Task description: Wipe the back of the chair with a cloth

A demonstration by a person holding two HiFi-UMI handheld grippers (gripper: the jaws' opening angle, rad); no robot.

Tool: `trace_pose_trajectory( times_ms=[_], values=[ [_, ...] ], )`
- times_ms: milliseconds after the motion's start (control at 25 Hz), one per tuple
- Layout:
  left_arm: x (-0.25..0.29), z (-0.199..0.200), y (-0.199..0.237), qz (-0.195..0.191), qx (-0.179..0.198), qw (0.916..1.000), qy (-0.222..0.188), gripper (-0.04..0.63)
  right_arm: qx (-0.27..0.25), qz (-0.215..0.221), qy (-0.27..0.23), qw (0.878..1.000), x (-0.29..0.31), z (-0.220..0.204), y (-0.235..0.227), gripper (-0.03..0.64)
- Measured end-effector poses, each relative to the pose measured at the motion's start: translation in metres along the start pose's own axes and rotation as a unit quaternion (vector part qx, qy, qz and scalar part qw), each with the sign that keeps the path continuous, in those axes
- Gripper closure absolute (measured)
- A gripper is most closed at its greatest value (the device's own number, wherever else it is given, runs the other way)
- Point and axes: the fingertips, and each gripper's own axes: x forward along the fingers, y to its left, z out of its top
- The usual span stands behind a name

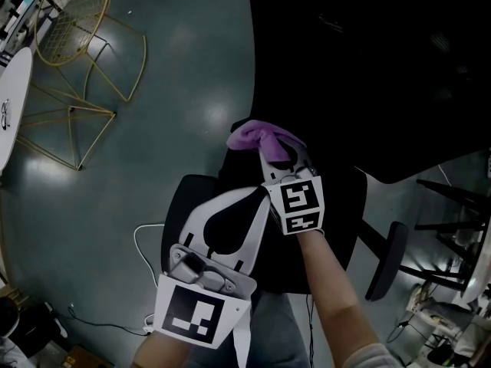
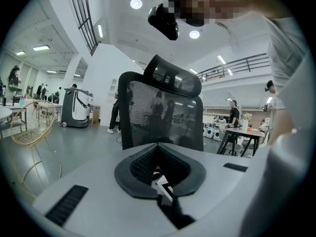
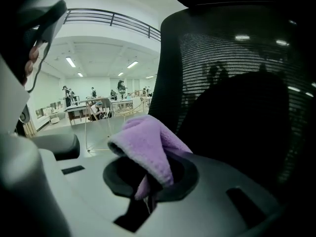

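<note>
A black mesh office chair (image 2: 160, 115) with a headrest (image 2: 173, 75) stands just ahead in the left gripper view. From the head view I look down on the chair (image 1: 188, 205) below both grippers. My right gripper (image 1: 281, 156) is shut on a purple cloth (image 1: 261, 136), which bunches out past its jaws. In the right gripper view the cloth (image 3: 148, 147) is close to the chair's mesh back (image 3: 237, 78); I cannot tell whether they touch. My left gripper (image 1: 261, 193) hangs nearer to me, left of the right one, shut with nothing in its jaws.
Gold wire chairs (image 1: 77, 21) and a white round table (image 1: 11, 106) stand at the far left. A white cable (image 1: 142, 240) lies on the grey floor. A large black surface (image 1: 368, 67) fills the upper right. Another black chair base (image 1: 391, 259) is at the right.
</note>
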Motion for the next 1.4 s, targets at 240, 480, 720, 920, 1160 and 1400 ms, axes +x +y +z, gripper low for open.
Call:
trace_pose_trajectory(
  times_ms=[240, 480, 720, 920, 1160, 1400],
  values=[
    [-0.004, -0.001, -0.001, 0.002, -0.001, 1.0, 0.001, 0.583, 0.004, -0.002, -0.009, 1.0, -0.003, -0.002, -0.002, 0.572],
    [-0.005, -0.003, 0.002, 0.007, 0.001, 1.0, 0.004, 0.583, 0.005, -0.005, 0.025, 1.0, 0.006, -0.035, 0.0, 0.572],
    [-0.006, -0.007, 0.003, 0.012, -0.001, 0.9999, 0.006, 0.583, -0.017, -0.006, 0.031, 0.999, 0.01, -0.043, 0.001, 0.572],
    [0.001, -0.009, -0.004, 0.008, 0.003, 0.9999, 0.01, 0.583, -0.03, -0.019, 0.031, 0.999, 0.002, -0.053, -0.013, 0.572],
    [0.012, -0.009, -0.014, 0.003, 0.006, 0.9999, 0.014, 0.583, -0.035, -0.045, 0.046, 0.997, -0.015, -0.072, -0.046, 0.572],
    [0.026, -0.011, -0.032, -0.012, 0.014, 0.9996, 0.019, 0.583, -0.032, -0.067, 0.059, 0.995, -0.035, -0.092, -0.076, 0.572]
  ],
)
